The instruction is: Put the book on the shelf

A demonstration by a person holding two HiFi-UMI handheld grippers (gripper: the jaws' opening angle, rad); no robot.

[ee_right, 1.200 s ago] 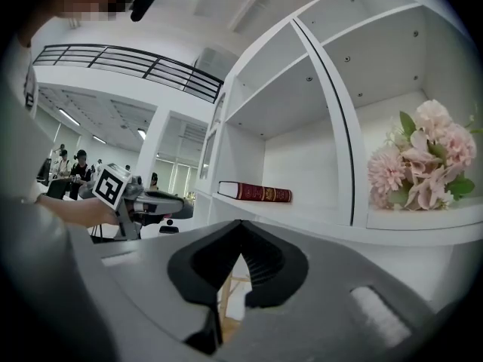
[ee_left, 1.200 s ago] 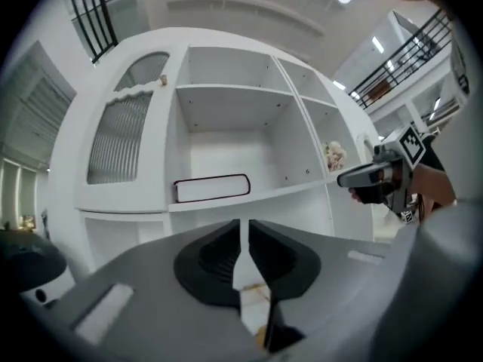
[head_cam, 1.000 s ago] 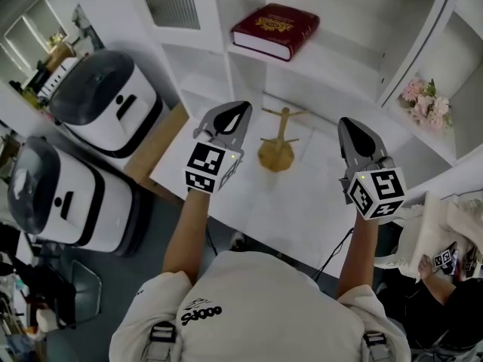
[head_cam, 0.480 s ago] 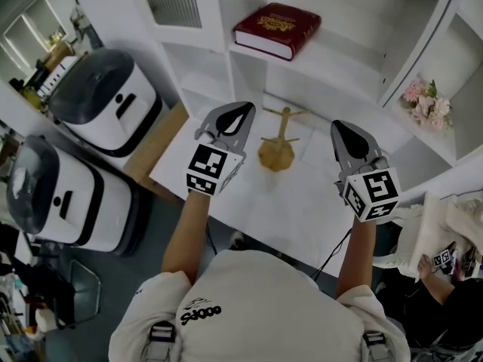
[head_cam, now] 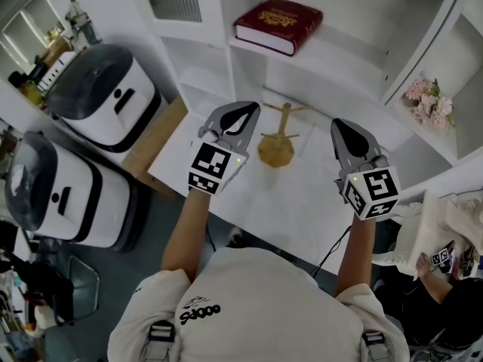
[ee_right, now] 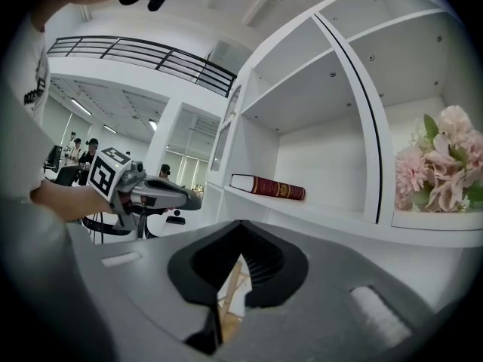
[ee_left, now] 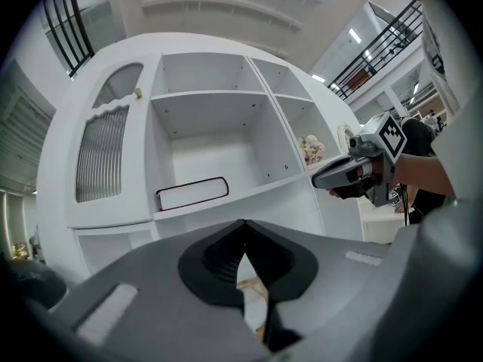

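Note:
The dark red book (head_cam: 278,25) lies flat on a white shelf board (head_cam: 339,55) of the cabinet; it also shows as the book (ee_left: 192,193) in the left gripper view and the book (ee_right: 268,187) in the right gripper view. Both grippers are held back from the shelf, above the white table. My left gripper (head_cam: 240,113) is shut with nothing between its jaws. My right gripper (head_cam: 346,129) has its tips together too and holds nothing.
A small wooden stand (head_cam: 277,143) sits on the white table (head_cam: 287,202) between the grippers. Pink flowers (head_cam: 428,104) fill a right-hand compartment. Two white and grey appliances (head_cam: 106,100) stand at the left. A person (head_cam: 445,277) sits at lower right.
The right gripper has shifted slightly left and forward. The left gripper has barely moved. The book stays on the shelf.

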